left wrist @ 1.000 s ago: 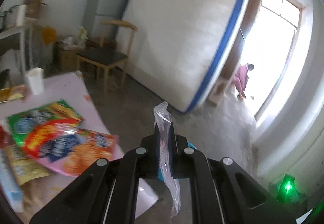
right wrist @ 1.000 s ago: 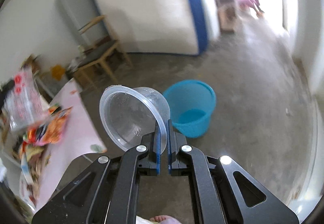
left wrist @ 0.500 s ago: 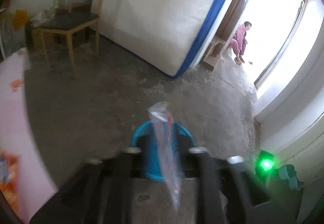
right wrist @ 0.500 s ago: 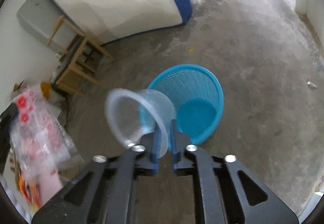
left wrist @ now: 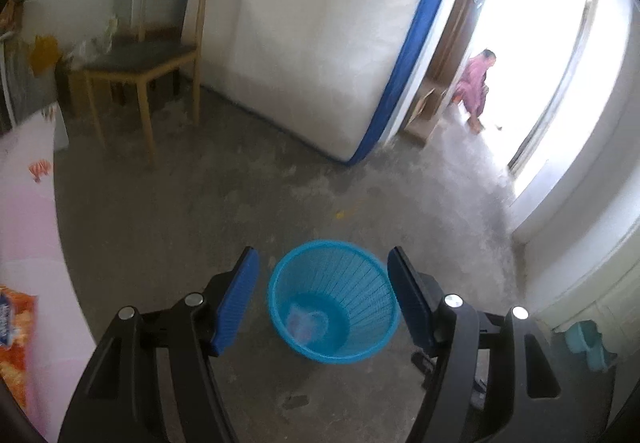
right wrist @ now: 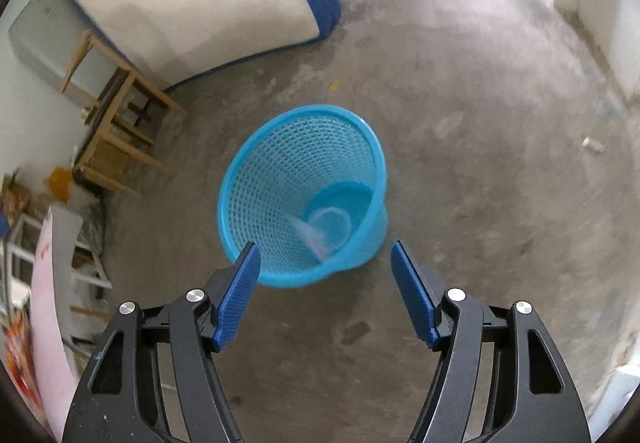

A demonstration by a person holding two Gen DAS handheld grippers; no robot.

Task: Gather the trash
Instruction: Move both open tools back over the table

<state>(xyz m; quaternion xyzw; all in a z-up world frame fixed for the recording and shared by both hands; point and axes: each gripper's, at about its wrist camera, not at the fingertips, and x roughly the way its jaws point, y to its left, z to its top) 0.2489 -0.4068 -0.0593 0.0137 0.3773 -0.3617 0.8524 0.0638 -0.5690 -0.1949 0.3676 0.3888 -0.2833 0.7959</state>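
Left gripper (left wrist: 323,275) above the round blue plastic mesh wastebasket (left wrist: 362,275), jaws spread wide, holding nothing, touching nothing; blue ribbed pads (left wrist: 236,301) flanking the wastebasket rim in the left wrist view. Clear crumpled plastic wrapper (left wrist: 304,325) down inside the wastebasket, against its near-left inner wall, on the solid blue bottom.

Right gripper (right wrist: 325,269) likewise above the wastebasket (right wrist: 288,171), jaws spread equally wide, empty, clear of any contact. Clear round plastic cup (right wrist: 330,221) inside the wastebasket, low at its bottom, motion-blurred, exact pose impossible to tell; a pale streak of clear plastic just left of the cup, blurred too.

Wastebasket upright on the bare grey concrete floor (left wrist: 248,211), well apart from everything else. Beyond the wastebasket, a large white mattress with blue edging (left wrist: 312,31) leaning upright against the wall. Left of the wastebasket and farther back, a wooden chair with a dark seat (left wrist: 148,59). Far left of the wastebasket, the edge of a bench under a pink cloth (left wrist: 24,227), an orange snack packet (left wrist: 14,323) lying at its near end. Beyond the wastebasket to the right, a bright open doorway (left wrist: 548,55) with a crouching person in pink (left wrist: 474,79) at the threshold. Small white scrap (right wrist: 593,145) on the floor, well right of the wastebasket in the right wrist view.
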